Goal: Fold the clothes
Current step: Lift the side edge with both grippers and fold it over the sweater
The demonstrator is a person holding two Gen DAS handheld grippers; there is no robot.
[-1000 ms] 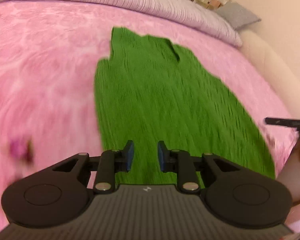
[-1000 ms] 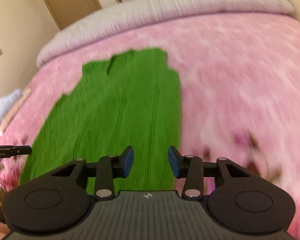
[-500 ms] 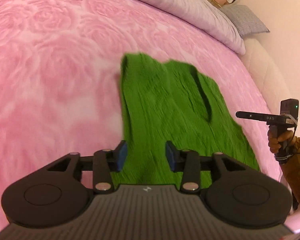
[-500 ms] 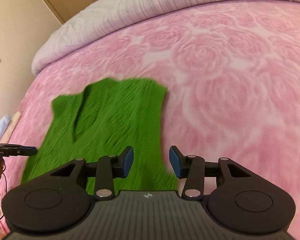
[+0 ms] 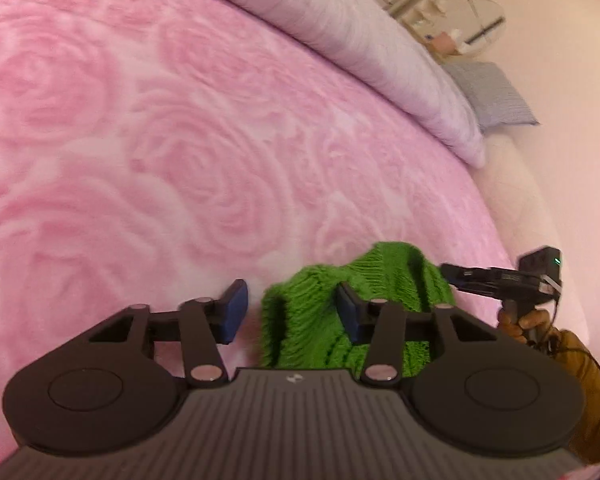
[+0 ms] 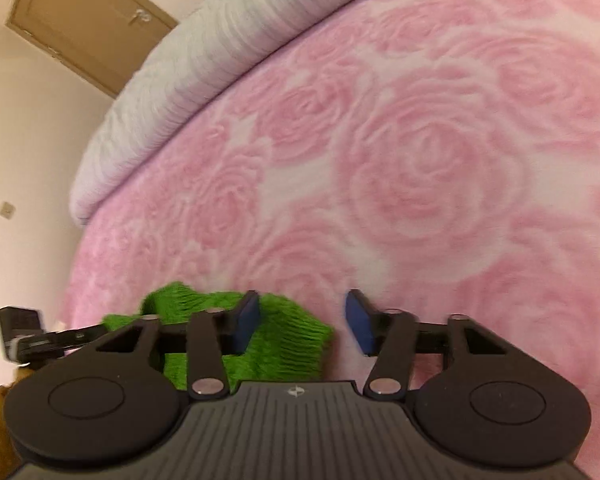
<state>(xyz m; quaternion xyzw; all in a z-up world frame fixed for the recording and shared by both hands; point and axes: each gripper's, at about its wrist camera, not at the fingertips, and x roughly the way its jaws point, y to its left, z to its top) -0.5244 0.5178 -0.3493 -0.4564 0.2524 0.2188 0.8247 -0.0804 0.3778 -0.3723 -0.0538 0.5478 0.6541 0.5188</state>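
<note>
Both tongs, left tongs (image 5: 290,310) and right tongs (image 6: 302,322), gape wide over the bunched green knit garment (image 5: 352,308) on the bed (image 5: 180,160); a corner grip seems next.

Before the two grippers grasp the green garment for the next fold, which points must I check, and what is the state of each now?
1. Left gripper open: ok.
2. Right gripper open: ok.
3. Green garment between the left fingers: ok, its edge sits in the gap.
4. Green garment between the right fingers: ok, its corner reaches into the gap.
5. Garment lying flat: cannot tell, mostly hidden.
6. Pink blanket free of other things ahead: ok.
</note>
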